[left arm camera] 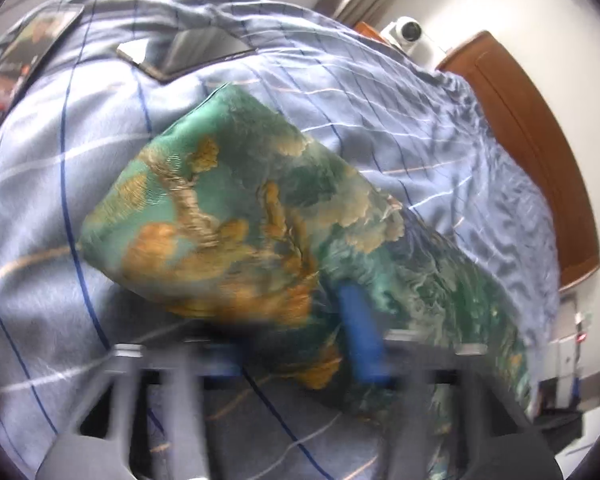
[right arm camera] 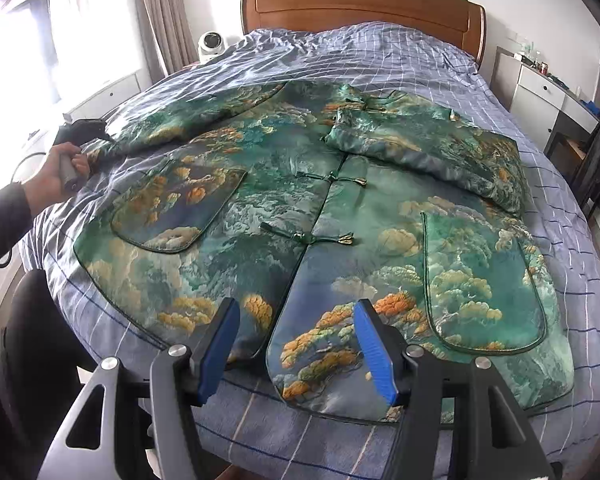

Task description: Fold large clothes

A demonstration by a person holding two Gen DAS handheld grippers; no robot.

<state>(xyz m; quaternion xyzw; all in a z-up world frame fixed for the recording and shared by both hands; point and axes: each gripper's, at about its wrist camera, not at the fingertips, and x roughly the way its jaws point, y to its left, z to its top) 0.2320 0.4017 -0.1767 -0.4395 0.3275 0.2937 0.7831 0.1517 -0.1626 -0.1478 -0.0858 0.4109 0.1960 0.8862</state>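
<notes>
A: Where does the jacket (right arm camera: 300,208) lie?

B: Flat on the blue checked bedspread (right arm camera: 400,56), front side up. Its long axis runs from the hem at the foot of the bed to the collar, which points toward the wooden headboard (right arm camera: 360,4).

A: And the sleeves?

B: In the right wrist view, 1 sleeve is folded across the chest on the picture's right side. The other sleeve (left arm camera: 228,216) stretches out to the picture's left, its cuff reaching the bed's edge, where the left gripper (right arm camera: 86,132) has it.

A: How do the jaws stand?

B: The right gripper (right arm camera: 298,346) hovers over the hem with its 2 blue pads (right arm camera: 374,354) set wide apart, nothing between them. The left wrist view is blurred, but the sleeve fabric passes between the left fingers, a blue pad (left arm camera: 358,336) pressed against it, so the jaws are clamped on the sleeve. The person's hand (right arm camera: 56,172) grips the handle.

A: Anything else around?

B: 2 patch pockets on the jacket front and knot buttons down the centre seam. 1 dark tablet (left arm camera: 188,52) lies on the bedspread in the left wrist view. A white camera (right arm camera: 210,44) stands beside the headboard, near the curtain (right arm camera: 164,12).
</notes>
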